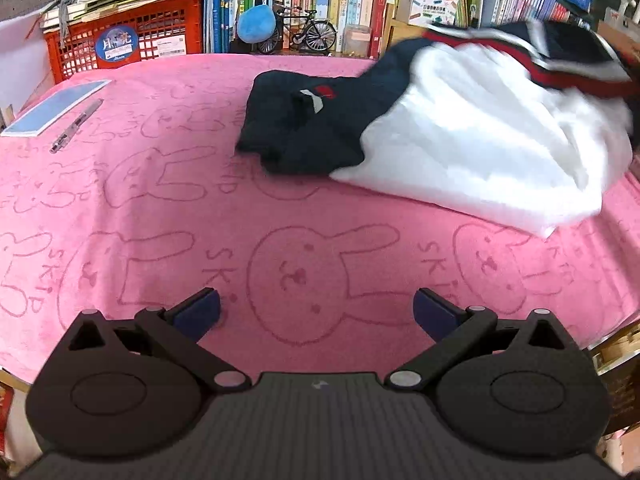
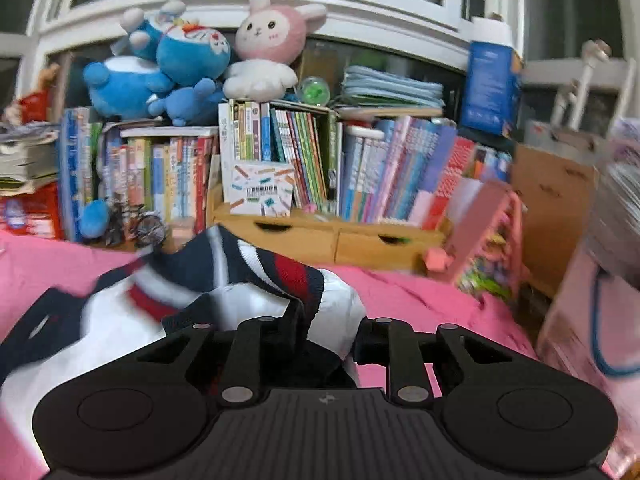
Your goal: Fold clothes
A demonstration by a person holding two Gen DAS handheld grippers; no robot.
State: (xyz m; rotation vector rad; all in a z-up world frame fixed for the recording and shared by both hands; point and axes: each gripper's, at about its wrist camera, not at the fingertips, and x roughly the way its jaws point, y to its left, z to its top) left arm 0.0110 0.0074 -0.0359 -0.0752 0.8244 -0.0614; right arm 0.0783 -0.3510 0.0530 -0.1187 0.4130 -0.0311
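Pink towelling [image 1: 160,216] printed with rabbit outlines and the word "SKIP" covers the surface in front of you, with bookshelves [image 2: 304,152] behind it. On that cloth, toward its far right side, lies the white and navy garment [image 1: 480,140], its red-striped collar [image 2: 280,272] lifted. Your right gripper [image 2: 326,340] is clamped on that collar. Your left gripper [image 1: 316,312] hangs above the cloth's near edge, jaws wide apart. Far left sit a red crate [image 1: 128,40] with a "Moon" sticker, a blue booklet [image 1: 56,108] and a pen [image 1: 76,124].
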